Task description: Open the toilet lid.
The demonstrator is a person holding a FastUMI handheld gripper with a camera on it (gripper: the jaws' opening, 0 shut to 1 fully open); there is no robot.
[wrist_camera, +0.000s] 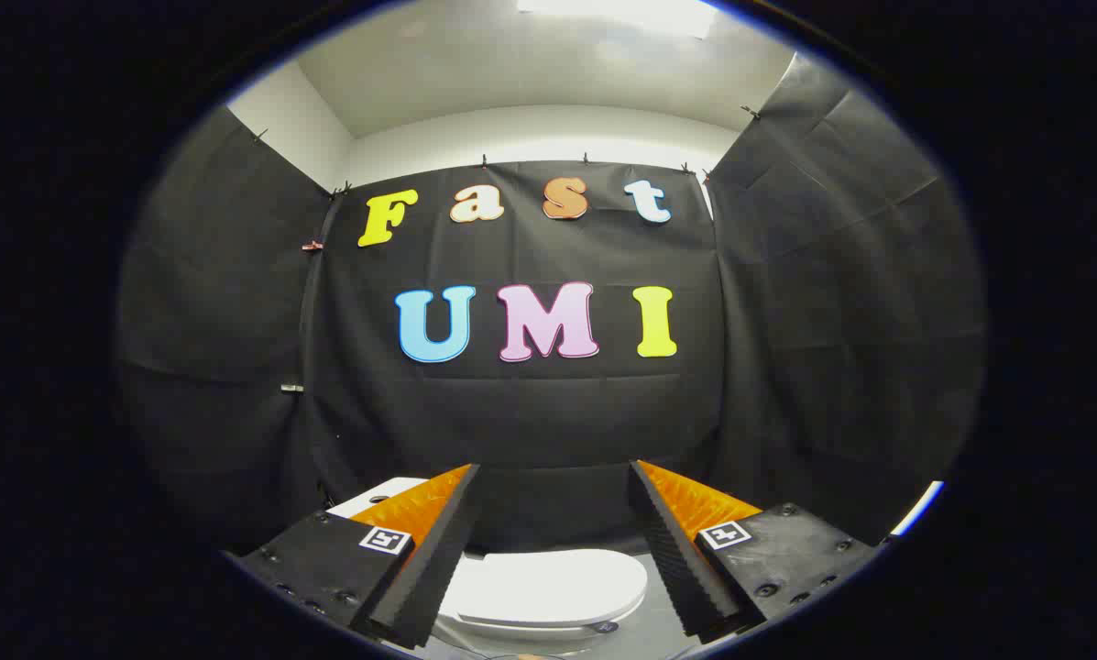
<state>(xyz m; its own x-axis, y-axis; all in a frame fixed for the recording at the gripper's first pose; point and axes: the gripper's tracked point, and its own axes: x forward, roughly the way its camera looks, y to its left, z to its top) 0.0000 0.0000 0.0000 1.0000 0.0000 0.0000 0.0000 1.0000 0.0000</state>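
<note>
Below, the white toilet lid (pixel 557 587) lies closed — claw (pixel 553 481) spread apart above it, black-draped booth around.

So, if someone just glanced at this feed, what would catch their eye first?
The two orange-and-black ridged fingers of the gripper stand wide open and hold nothing. Between and below them sits the glossy white toilet, its oval lid down flat. Behind it hangs the black cloth wall.

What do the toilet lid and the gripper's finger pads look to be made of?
Toilet lid, closed, below the open gripper: smooth glossy white, probably hard plastic, judging by its soft sheen. Finger pads: matte black with fine ridges, likely rubber or foam; orange backing looks like plastic.
</note>
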